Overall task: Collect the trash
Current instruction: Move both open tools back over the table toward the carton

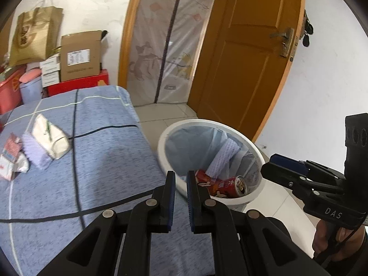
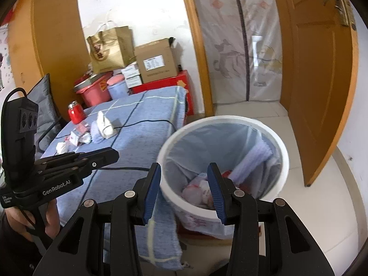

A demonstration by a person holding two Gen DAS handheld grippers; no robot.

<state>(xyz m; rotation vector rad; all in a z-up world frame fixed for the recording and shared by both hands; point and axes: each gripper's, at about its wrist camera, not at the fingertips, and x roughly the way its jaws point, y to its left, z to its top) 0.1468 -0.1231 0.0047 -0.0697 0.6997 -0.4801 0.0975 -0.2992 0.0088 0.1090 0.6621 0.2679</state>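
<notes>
A white trash bin (image 1: 257,151) with a pale blue liner stands on the floor beside the blue-covered table (image 1: 103,156); it also shows in the right wrist view (image 2: 284,154). Inside lie a red can (image 1: 226,185), a purple foam net (image 1: 224,157) and crumpled wrappers (image 2: 197,189). On the table lie a tissue pack (image 1: 51,139), a purple foam net (image 1: 34,153) and crumpled wrappers (image 1: 11,158). My left gripper (image 1: 181,176) is nearly shut and empty over the table's edge by the bin. My right gripper (image 2: 185,169) is open and empty above the bin.
Cardboard boxes (image 1: 80,55), a paper bag (image 1: 34,36) and red tubs are stacked behind the table. A red flask (image 2: 75,112) stands at the table's far side. An orange door (image 1: 253,57) stands open behind the bin, next to a zipped plastic curtain (image 1: 170,41).
</notes>
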